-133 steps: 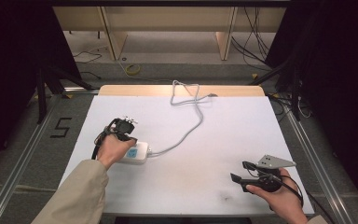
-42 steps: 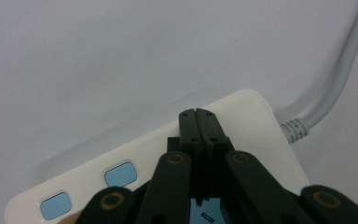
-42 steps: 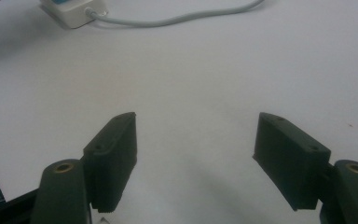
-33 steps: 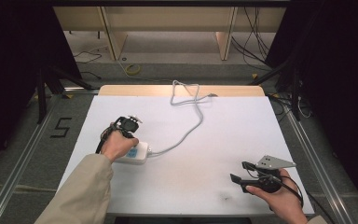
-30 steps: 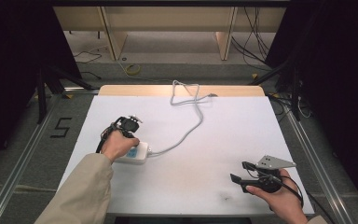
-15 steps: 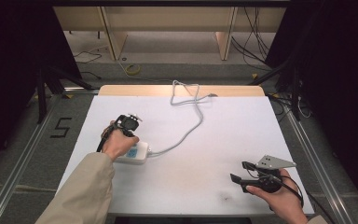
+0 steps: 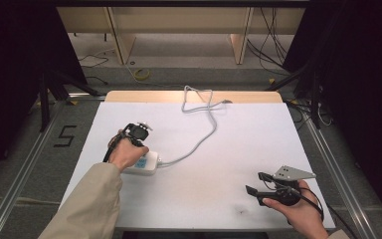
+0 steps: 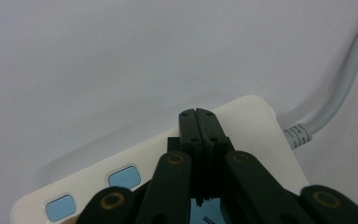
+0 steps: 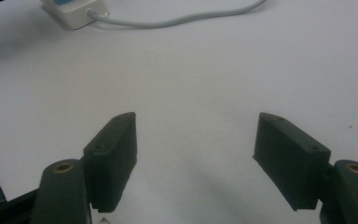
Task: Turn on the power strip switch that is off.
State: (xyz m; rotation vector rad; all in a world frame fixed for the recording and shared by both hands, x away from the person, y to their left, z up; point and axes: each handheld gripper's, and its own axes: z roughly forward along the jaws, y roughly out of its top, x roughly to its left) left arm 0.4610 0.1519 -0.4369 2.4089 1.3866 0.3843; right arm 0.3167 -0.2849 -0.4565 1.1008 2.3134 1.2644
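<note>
From the high view, a white power strip (image 7: 142,163) lies on the white worktop (image 7: 238,144), left of its middle. The strip is a short, rounded block with pale blue patches on its top face. Its grey-white cord (image 7: 199,142) leaves the strip's right end, runs up and to the right, then loops near the worktop's far wooden edge. The left claw (image 7: 140,149) is held down over the strip by the person's left hand (image 7: 125,154), whose beige sleeve (image 7: 92,204) comes in below the strip. The right claw (image 7: 256,183) sits well to the right of the strip, near the worktop's front right corner.

In the left gripper view, the left claw (image 8: 199,126) has its two black tips pressed together, nothing between them, poised over the strip's (image 8: 242,140) cream top, close to the end where the ribbed cord collar (image 8: 298,136) comes out. Whether the tips touch the strip I cannot tell. Two pale blue rounded buttons (image 8: 123,177) sit on the strip to the left of the tips.

In the right gripper view, the right claw (image 9: 193,156) stands wide apart and empty above bare worktop (image 9: 205,79). The strip (image 9: 74,11) lies far off at upper left, its cord (image 9: 182,19) trailing right.
</note>
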